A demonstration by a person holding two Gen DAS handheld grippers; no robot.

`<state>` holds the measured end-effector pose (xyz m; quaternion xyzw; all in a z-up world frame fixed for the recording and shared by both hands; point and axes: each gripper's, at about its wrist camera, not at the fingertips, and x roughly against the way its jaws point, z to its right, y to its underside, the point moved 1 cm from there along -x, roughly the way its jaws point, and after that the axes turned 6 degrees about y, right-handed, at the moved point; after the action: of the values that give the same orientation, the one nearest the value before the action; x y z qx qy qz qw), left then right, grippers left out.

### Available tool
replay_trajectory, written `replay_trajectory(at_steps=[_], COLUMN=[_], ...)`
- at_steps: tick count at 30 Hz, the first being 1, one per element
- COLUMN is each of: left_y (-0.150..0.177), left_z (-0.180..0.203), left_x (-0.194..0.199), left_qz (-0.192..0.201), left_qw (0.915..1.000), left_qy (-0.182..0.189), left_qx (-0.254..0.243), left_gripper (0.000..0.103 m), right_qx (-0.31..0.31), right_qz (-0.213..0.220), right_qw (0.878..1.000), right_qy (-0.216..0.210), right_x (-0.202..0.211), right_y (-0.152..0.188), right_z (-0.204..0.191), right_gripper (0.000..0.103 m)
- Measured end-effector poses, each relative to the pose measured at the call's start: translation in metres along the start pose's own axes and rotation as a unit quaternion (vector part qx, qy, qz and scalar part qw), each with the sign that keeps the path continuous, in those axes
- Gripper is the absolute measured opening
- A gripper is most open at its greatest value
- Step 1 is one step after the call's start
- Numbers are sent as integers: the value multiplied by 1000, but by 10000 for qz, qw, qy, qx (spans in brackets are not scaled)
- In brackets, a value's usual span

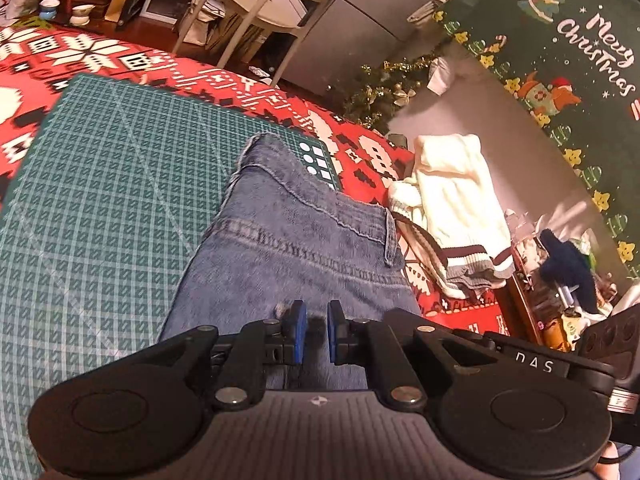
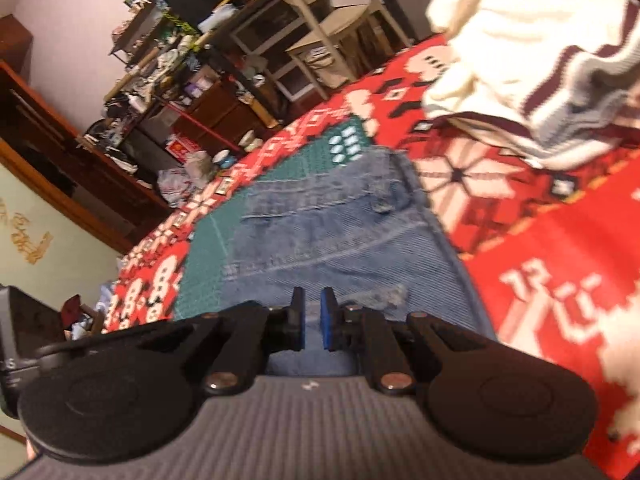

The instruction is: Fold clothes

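The table (image 1: 120, 56) is dressed in a red and white Christmas cloth, and a green gridded cutting mat (image 1: 88, 184) lies on top of it, most likely to give a flat working patch for folding; on that mat, running over its right edge, sits the pair of blue jeans (image 1: 304, 236), already doubled into a compact block with the waistband and a belt loop uppermost. Just beside the jeans to the right is a heap of cream knitwear with dark striped cuffs (image 1: 452, 204), apart from the denim and unfolded, so I take it as waiting its turn; behind it a green "Merry Christmas" banner (image 1: 560, 80) leans up, and a pale chair (image 1: 256, 4) stands past the far edge.

Both tools hover over the near end of the jeans, pointing down and forward along them; the left gripper (image 1: 317, 330) has its blue pads drawn nearly together with only a thin slot between, and I see no cloth caught in it; the right gripper (image 2: 312, 318) is the same, almost pressed together and pinching nothing. The right-hand view is smeared, so finer detail there I cannot vouch for; narrowed jaws suit smoothing or nudging the fold.
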<state>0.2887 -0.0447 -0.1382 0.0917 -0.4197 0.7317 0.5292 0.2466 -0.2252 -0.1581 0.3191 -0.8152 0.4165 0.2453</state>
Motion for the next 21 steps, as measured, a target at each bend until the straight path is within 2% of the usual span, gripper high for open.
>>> replay_trajectory(at_steps=[5,7,9,13,17,21], left_y=[-5,-6,-7,-8,-10,-14], left_z=[-6,-11,-17,-16,-4,-5], left_x=[-15,-18,-20,-20,-15,-6], left_qz=[-90,-100,-111,-147,-189,-237], left_qw=[10000,9999,9998,9997,9998,9997], left_qy=[-3,50,104,80,12,-93], left_qx=[20,84,148,167,-89,7], left_gripper=[8,4,3,3,5,6], right_qx=[254,314,237,-46,-176,-511], right_qz=[-236,-245,-198,-282,-293,-160], right_qw=[9992,9988,9992,9994,9992,9986], right_qy=[190,286,270,193,195,51], right_x=[-29,-40,-46,-52,-42,-22], right_y=[-4,-5,-7,-15,-21,-31], right_z=[-13,-12,-8,0,4,17], right_gripper=[10,6,2,1,11,18])
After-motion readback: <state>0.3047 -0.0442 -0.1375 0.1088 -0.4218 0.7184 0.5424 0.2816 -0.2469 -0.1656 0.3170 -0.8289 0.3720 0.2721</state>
